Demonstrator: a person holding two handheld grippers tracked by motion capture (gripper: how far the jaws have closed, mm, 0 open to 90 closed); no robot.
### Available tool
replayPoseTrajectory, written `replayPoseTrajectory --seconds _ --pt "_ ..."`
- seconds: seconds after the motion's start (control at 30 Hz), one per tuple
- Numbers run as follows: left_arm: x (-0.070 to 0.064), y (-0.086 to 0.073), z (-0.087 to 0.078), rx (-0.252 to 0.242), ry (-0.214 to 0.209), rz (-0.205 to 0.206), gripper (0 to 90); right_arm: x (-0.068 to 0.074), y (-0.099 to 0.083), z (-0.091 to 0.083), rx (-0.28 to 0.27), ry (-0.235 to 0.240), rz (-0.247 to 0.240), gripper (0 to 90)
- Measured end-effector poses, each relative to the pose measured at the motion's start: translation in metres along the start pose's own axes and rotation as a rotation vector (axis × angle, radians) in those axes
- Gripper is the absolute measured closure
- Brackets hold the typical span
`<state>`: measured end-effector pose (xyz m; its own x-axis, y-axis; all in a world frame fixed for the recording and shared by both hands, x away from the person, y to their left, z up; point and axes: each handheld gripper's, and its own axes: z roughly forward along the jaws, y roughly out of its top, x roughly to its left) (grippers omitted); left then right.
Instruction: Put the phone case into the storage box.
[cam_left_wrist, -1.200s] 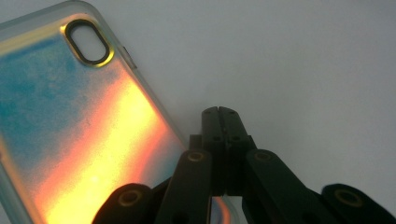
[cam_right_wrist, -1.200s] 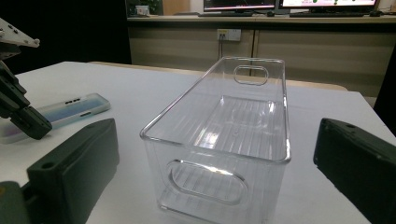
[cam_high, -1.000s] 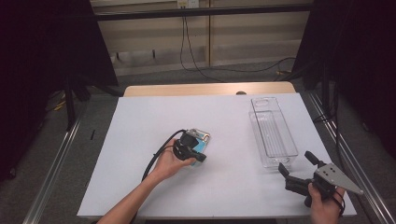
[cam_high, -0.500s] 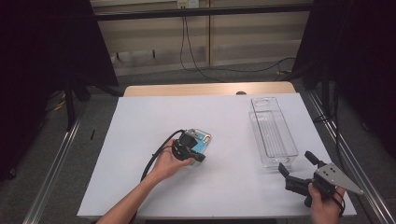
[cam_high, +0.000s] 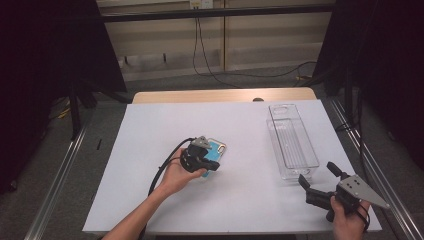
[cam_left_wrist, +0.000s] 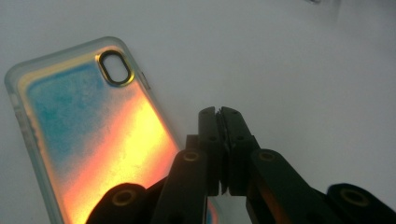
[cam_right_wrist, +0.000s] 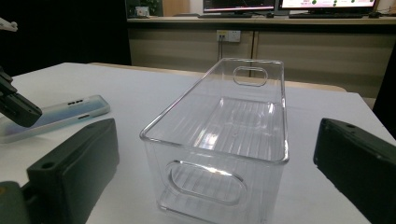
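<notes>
A translucent phone case with a blue-to-orange iridescent back and an oval camera cut-out (cam_high: 214, 151) is found lying flat on the white table top (cam_high: 150, 130), a little left of centre. The left gripper (cam_high: 210, 165) is set at the case's 6 o'clock edge. In the left gripper view its jaws are seen pressed together with nothing between them, the tips resting over bare table just beside the case's long edge (cam_left_wrist: 93, 135), at the case's 3 o'clock in that view. Contact between jaws and case cannot be told.

The right gripper (cam_high: 320, 180) is held at the table's 4 o'clock corner, jaws spread wide, aimed at the near end of a clear, ribbed, rectangular plastic bin with oval handle holes (cam_high: 292, 142). The bin stands empty, well apart from the case, at its 3 o'clock.

The step in hand is judged to be the pick-up of the case, probably for placing in the bin. The next move would call for the left jaws to be parted and brought astride one edge of the case, which lies flat and offers little purchase.

The case's camera cut-out and colouring are given by the left gripper view; the raised profile of the case (cam_right_wrist: 56, 116) and the bin's empty interior (cam_right_wrist: 224, 135) are given by the right gripper view; the overall layout is given by the high view.
</notes>
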<state>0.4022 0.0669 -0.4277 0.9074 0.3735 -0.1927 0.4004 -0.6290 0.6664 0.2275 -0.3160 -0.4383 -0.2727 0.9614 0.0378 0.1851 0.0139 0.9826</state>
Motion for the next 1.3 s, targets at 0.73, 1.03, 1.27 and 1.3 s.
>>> replayPoseTrajectory --seconds 0.73,1.03,1.27,1.3 --pt "-0.014 -0.01 -0.03 -0.151 0.052 0.017 47.0 0.0 0.0 0.0 -0.002 -0.002 -0.003 0.0" --pt "-0.011 -0.019 -0.043 -0.202 0.163 -0.015 13.9 0.0 0.001 0.0 -0.001 0.0 -0.003 0.0" --pt "-0.005 -0.023 -0.054 -0.236 0.205 -0.057 5.0 0.0 0.001 0.0 -0.001 0.0 -0.003 0.0" --pt "-0.003 -0.023 -0.056 -0.233 0.218 -0.074 4.9 0.0 0.001 0.0 -0.001 0.001 -0.002 0.0"
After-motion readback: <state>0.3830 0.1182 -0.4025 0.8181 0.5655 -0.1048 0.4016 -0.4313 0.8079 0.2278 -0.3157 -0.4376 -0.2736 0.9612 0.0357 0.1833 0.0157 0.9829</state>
